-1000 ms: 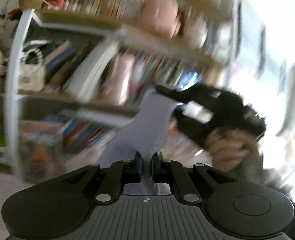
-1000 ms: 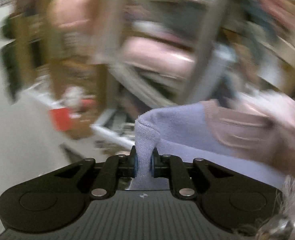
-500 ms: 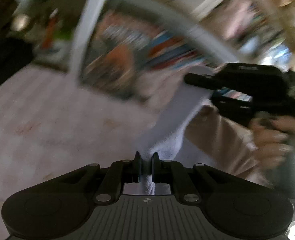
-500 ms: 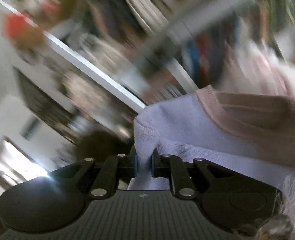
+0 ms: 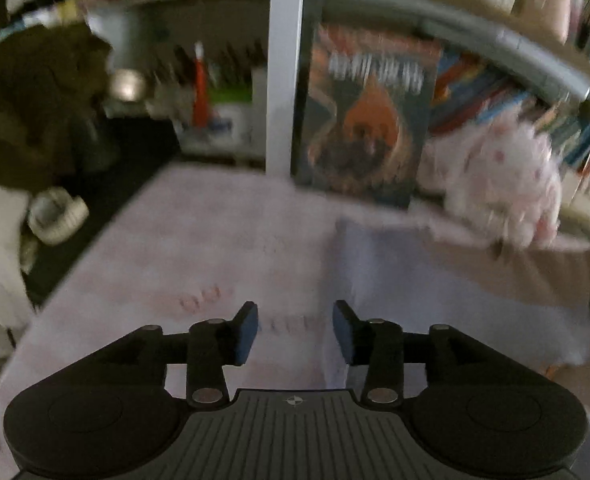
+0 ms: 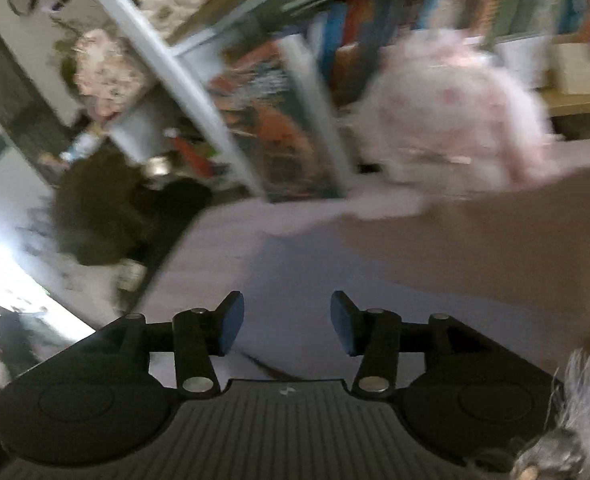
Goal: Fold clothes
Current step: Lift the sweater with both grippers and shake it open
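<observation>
A pale lavender and tan garment (image 5: 435, 280) lies flat on the light patterned table cover (image 5: 199, 256). My left gripper (image 5: 293, 330) is open and empty, just above the garment's left edge. In the right wrist view the same garment (image 6: 435, 248) lies spread under my right gripper (image 6: 283, 320), which is open and empty. Both views are blurred by motion.
A fluffy pink-white heap of cloth (image 5: 507, 184) lies at the far right of the table, also in the right wrist view (image 6: 455, 120). A bookshelf with a white post (image 5: 285, 64) stands behind the table. A dark brown plush (image 5: 27, 100) is at the left.
Both grippers held the lavender garment up in the air, then came down to the table. Both have opened and let it go, and it now lies flat.
</observation>
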The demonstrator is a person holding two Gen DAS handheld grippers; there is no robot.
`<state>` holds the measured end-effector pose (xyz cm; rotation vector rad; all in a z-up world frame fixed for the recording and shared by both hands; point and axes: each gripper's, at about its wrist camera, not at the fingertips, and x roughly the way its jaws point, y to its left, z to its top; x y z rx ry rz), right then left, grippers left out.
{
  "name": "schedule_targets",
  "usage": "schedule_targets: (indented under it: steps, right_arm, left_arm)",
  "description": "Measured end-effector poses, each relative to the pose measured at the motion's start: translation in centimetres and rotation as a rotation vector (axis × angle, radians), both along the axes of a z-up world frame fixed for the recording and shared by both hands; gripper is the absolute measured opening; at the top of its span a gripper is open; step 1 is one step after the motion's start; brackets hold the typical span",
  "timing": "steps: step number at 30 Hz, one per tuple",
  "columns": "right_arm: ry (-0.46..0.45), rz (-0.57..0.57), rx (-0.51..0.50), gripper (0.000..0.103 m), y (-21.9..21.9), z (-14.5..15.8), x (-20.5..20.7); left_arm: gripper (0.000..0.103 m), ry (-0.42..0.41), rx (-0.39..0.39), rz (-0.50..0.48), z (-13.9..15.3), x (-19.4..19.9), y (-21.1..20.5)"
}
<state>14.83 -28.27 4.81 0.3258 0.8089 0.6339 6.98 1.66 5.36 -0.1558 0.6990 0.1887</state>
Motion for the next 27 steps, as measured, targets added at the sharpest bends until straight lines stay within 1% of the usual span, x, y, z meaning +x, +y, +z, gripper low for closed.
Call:
schedule_targets:
  steps: [2, 3, 6, 9, 13, 16, 17, 19, 21, 22, 24, 25, 26, 27]
  right_arm:
    - [0.02, -0.071, -0.041, 0.046, -2.6, -1.1, -0.8]
    - [0.027, -0.104, -0.055, 0.046, -3.8, -1.5, -1.1]
    - [0.027, -0.196, -0.095, 0.046, -6.8, -2.8, -2.2]
    - [0.026, -0.257, -0.136, 0.046, -8.5, -4.0, -3.1]
    - [0.031, -0.32, -0.177, 0.046, -9.9, -4.9, -3.2]
    - [0.055, -0.33, -0.231, 0.046, -10.6, -5.7, -3.0]
    - [0.071, -0.324, -0.244, 0.046, -10.7, -6.0, -3.0]
    - [0.09, -0.298, -0.26, 0.046, -10.8, -6.5, -3.3]
    - [0.099, -0.251, -0.296, 0.043, -10.4, -7.1, -3.6]
    - [0.089, -0.23, -0.318, 0.043, -10.1, -7.3, -3.8]
    - [0.041, -0.184, -0.381, 0.041, -9.3, -7.4, -4.2]
    - [0.018, -0.158, -0.415, 0.037, -8.9, -7.5, -4.4]
    - [-0.005, -0.132, -0.447, 0.03, -8.5, -7.6, -4.6]
    - [-0.021, -0.106, -0.465, 0.025, -8.3, -7.6, -4.7]
  left_arm:
    - [0.043, -0.024, -0.035, -0.059, 0.7, -0.5, -1.4]
    - [0.046, -0.036, -0.053, -0.088, 1.0, -0.7, -2.1]
    - [0.049, -0.07, -0.105, -0.176, 2.1, -1.5, -4.1]
    - [0.049, -0.012, -0.05, -0.331, 0.3, -1.8, -9.3]
    - [0.049, 0.067, 0.024, -0.537, -2.1, -2.2, -16.1]
    - [0.049, 0.067, 0.105, -0.604, -3.0, -3.1, -19.0]
    - [0.049, 0.065, 0.118, -0.604, -3.1, -3.2, -19.2]
    - [0.049, 0.062, 0.113, -0.581, -3.0, -3.0, -18.6]
    - [0.049, 0.058, 0.09, -0.519, -2.7, -2.7, -17.4]
    - [0.049, 0.054, 0.078, -0.485, -2.5, -2.6, -16.6]
    - [0.049, 0.045, 0.058, -0.412, -2.3, -2.6, -15.1]
    - [0.049, 0.041, 0.06, -0.384, -2.1, -2.6, -14.4]
    - [0.049, 0.038, 0.061, -0.357, -2.0, -2.7, -13.7]
    - [0.049, 0.04, 0.074, -0.339, -2.0, -2.7, -13.2]
